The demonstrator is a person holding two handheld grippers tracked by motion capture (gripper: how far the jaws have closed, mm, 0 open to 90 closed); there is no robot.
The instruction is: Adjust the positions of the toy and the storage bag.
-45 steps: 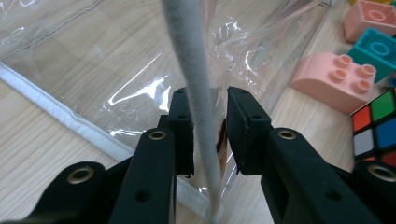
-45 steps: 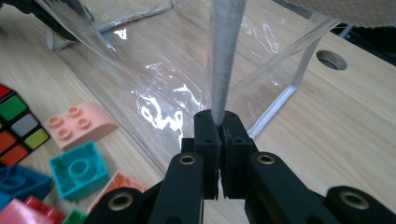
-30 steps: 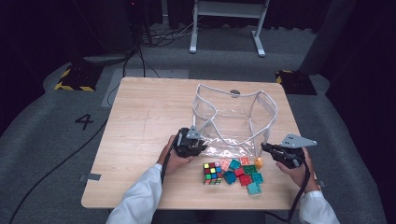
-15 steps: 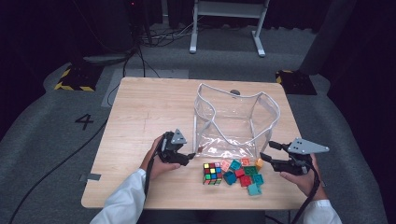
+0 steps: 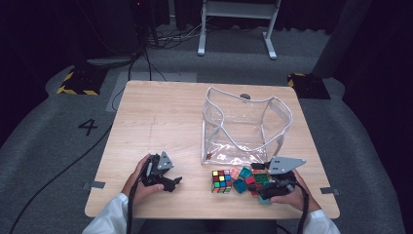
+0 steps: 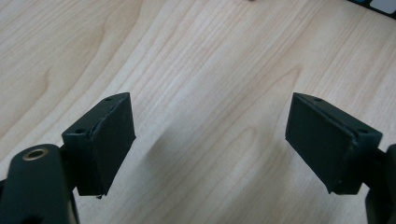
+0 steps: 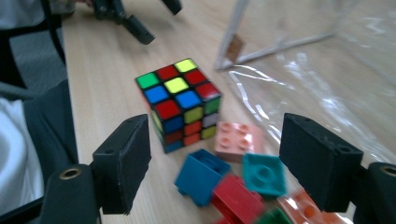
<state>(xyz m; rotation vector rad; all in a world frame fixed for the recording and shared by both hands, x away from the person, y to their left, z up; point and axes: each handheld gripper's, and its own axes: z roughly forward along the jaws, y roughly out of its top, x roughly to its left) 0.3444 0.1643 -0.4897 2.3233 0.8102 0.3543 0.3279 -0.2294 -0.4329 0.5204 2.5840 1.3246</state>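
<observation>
High view: a clear plastic bag (image 5: 246, 129) stands open on the wooden table (image 5: 160, 117), its mouth facing the person. Just before the mouth lie a puzzle cube (image 5: 221, 181) and a heap of toy bricks (image 5: 249, 179), presumably staged for loading. The right gripper (image 5: 263, 188) hovers over the bricks; the left gripper (image 5: 171, 184) sits well apart on bare wood, apparently idle.

Left gripper view: the jaws stand wide apart over plain tabletop (image 6: 205, 60), holding nothing.

Right gripper view: the jaws are spread wide and empty, framing a blue brick (image 7: 200, 175), a pink brick (image 7: 233, 138), a teal brick (image 7: 263, 173) and a red brick (image 7: 236, 198). The cube (image 7: 180, 102) stands just beyond them, the bag's floor (image 7: 317, 84) to its right. This wide stance suggests an approach to one brick.
</observation>
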